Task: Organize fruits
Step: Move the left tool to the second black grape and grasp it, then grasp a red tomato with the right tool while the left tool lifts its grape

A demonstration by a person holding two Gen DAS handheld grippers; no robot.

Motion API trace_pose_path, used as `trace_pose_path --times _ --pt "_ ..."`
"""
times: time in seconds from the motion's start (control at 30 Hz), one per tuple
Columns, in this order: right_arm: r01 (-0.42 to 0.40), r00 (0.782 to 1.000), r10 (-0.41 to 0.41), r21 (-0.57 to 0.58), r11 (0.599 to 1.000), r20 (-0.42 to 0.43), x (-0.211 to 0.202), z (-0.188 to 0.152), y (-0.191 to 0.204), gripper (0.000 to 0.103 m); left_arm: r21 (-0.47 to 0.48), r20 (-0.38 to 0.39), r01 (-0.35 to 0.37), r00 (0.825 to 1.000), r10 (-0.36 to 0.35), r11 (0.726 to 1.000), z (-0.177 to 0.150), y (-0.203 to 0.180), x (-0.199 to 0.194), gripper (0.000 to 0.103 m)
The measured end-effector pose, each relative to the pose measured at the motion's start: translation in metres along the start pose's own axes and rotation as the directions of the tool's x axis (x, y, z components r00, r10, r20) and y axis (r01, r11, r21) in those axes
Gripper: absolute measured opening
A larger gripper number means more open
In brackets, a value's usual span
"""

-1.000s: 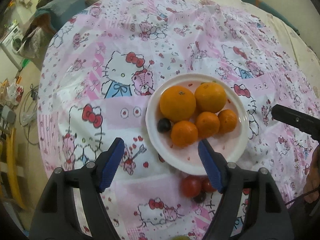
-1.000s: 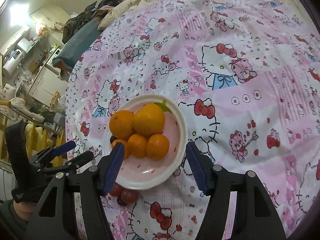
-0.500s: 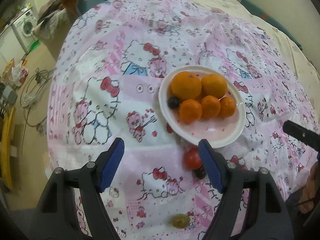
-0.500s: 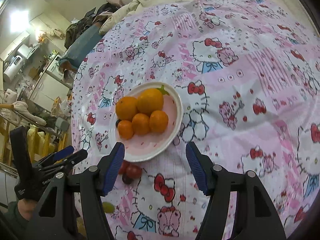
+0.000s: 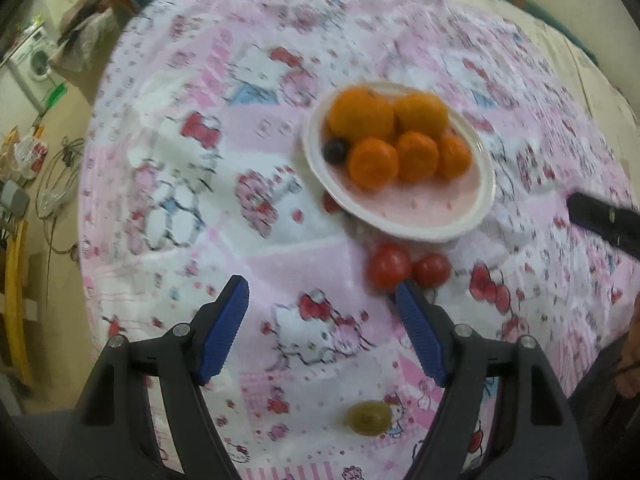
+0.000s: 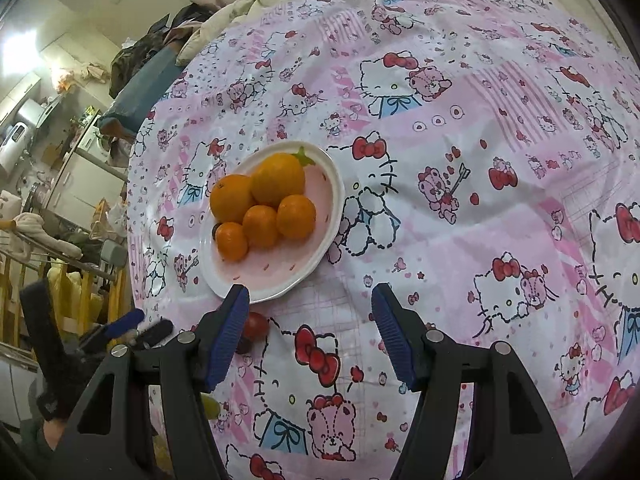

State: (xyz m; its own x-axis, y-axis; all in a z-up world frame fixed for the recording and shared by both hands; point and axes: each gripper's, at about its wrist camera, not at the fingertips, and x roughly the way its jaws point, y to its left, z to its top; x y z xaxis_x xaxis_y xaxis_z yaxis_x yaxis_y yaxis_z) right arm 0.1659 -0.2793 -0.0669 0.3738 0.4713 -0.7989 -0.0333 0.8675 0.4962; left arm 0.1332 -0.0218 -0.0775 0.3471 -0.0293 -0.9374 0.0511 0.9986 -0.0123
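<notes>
A white plate holds several oranges and a dark grape; it also shows in the right wrist view. Two red tomatoes lie on the cloth just in front of the plate. A green grape lies nearer me. My left gripper is open and empty, hovering short of the tomatoes. My right gripper is open and empty, just in front of the plate; a tomato shows by its left finger.
A pink Hello Kitty cloth covers the round table. The cloth edge drops off at the left. Room clutter and a washing machine lie beyond. The right gripper's tip shows at the right of the left wrist view.
Both grippers have pulled back from the plate toward me. The plate looks smaller and farther, and the tomatoes and green grape have come into view in front of it.
</notes>
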Motion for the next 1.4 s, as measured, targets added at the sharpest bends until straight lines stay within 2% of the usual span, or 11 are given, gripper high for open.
trace_pose_path --times 0.17,0.23,0.27,0.33,0.43,0.6,0.73,1.1,1.4 --pt "-0.001 1.0 0.001 0.008 1.0 -0.006 0.001 -0.001 -0.001 0.066 0.026 -0.092 0.051 0.995 -0.049 0.998 -0.01 -0.025 0.022 0.051" --pt "-0.001 1.0 0.001 0.008 1.0 -0.008 0.001 -0.001 -0.002 0.066 -0.002 -0.122 0.084 0.989 -0.084 0.996 -0.011 -0.035 0.032 0.049" --pt "-0.002 1.0 0.002 0.007 1.0 -0.009 0.002 -0.001 -0.002 0.066 -0.004 -0.139 0.079 0.987 -0.079 0.997 -0.011 -0.041 0.037 0.043" --pt "-0.001 1.0 0.001 0.005 1.0 -0.01 0.002 0.0 -0.003 0.066 0.007 -0.162 0.072 0.984 -0.07 0.997 -0.012 -0.052 0.045 0.038" --pt "0.0 1.0 0.0 0.008 1.0 -0.006 0.001 0.001 -0.005 0.066 0.025 -0.18 0.038 0.983 -0.033 0.999 -0.011 -0.062 0.053 0.037" --pt "-0.001 1.0 0.001 0.017 1.0 -0.004 -0.001 0.002 -0.01 0.066 0.047 -0.167 -0.014 0.986 0.022 0.999 -0.007 -0.072 0.061 0.035" --pt "0.0 1.0 0.0 0.025 1.0 -0.005 0.0 0.004 -0.014 0.066 0.052 -0.171 -0.045 0.984 0.054 0.998 -0.003 -0.077 0.065 0.021" --pt "-0.003 1.0 0.003 0.005 1.0 -0.01 0.002 0.006 -0.009 0.066 0.034 -0.183 -0.039 0.982 0.045 0.999 0.006 -0.075 0.067 0.018" --pt "0.007 1.0 -0.007 0.004 1.0 -0.015 0.003 0.005 -0.01 0.066 0.06 -0.174 -0.004 0.985 0.014 0.998 -0.009 -0.062 0.042 0.018"
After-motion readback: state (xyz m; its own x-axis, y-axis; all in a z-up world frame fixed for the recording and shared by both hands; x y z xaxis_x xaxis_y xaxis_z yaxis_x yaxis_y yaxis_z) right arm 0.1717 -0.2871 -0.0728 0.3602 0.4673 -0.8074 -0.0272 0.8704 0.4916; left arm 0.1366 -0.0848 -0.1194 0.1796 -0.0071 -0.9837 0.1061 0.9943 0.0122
